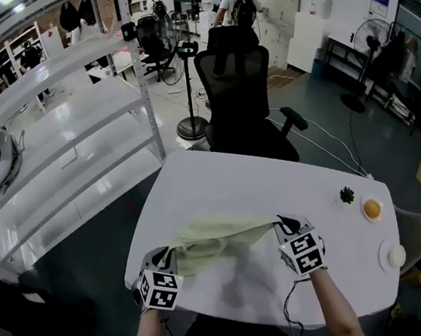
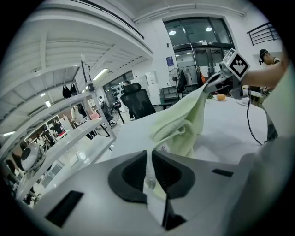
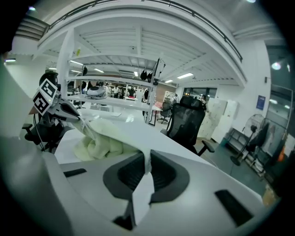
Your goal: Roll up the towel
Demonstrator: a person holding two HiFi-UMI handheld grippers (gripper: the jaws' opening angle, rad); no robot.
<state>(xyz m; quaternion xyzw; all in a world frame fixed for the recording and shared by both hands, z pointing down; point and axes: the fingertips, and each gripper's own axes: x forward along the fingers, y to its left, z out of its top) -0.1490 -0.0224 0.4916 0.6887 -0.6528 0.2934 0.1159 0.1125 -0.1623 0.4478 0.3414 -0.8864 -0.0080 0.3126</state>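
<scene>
Left gripper (image 2: pixel 150 171) and right gripper (image 3: pixel 147 168) hold the towel (image 1: pixel 211 235) over the counter (image 1: pixel 258 184).
Each pair of jaws pinches a thin edge of the pale yellow-green towel, which hangs between them, its slack bunched on the counter's near side.

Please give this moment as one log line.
left gripper: shut on towel | right gripper: shut on towel | towel: stretched between them, not rolled
</scene>
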